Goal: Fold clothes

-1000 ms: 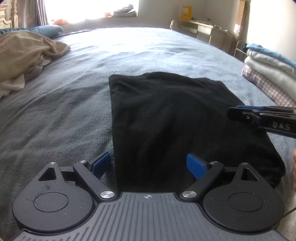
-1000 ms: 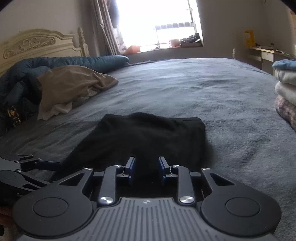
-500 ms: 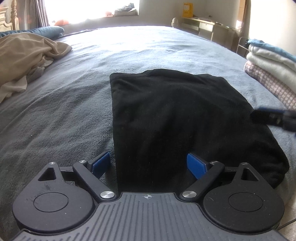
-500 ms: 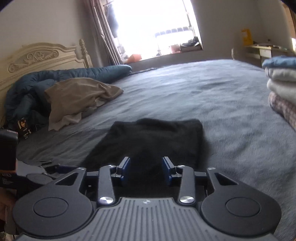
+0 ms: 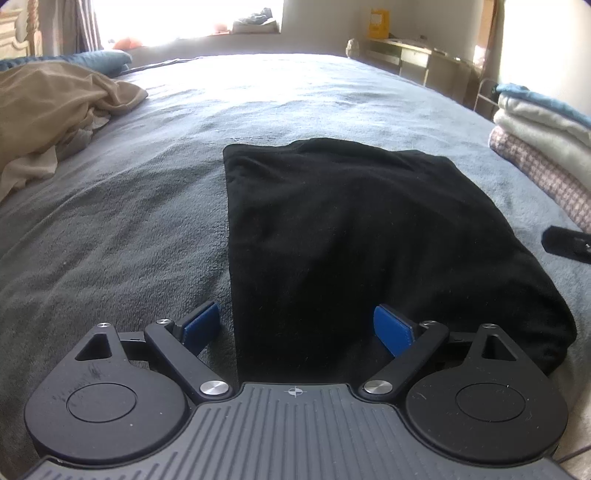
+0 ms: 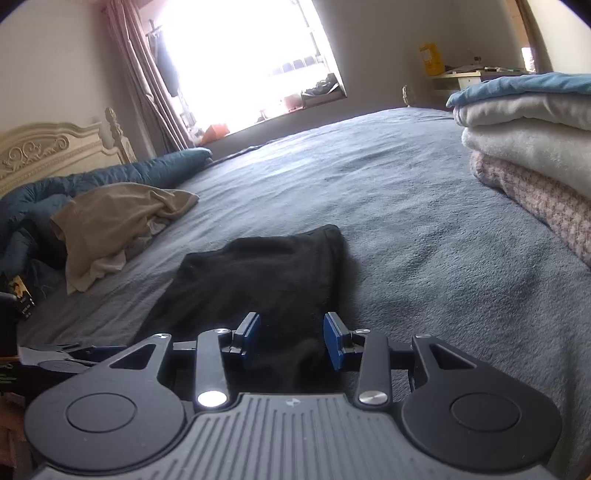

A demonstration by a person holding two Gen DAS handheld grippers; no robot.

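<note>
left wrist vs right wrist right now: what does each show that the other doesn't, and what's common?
Left wrist only: the left tongs, wide open astride the black garment's left edge, and the right tongs' tip entering from the right.

Right wrist only: the cream headboard, the curtain, and the right tongs, part open, nothing between the pads.

Both: the grey bedspread, the black garment, the crumpled tan garment, the stack of folded blankets, the window, the yellow box.

Black cloth (image 6: 273, 273): lies flat on the grey bed (image 6: 406, 206).
Right gripper (image 6: 291, 341): jaws partly apart, just been opening, over the cloth's near end.
Stack of folded blankets (image 6: 532, 147): on the right.
</note>
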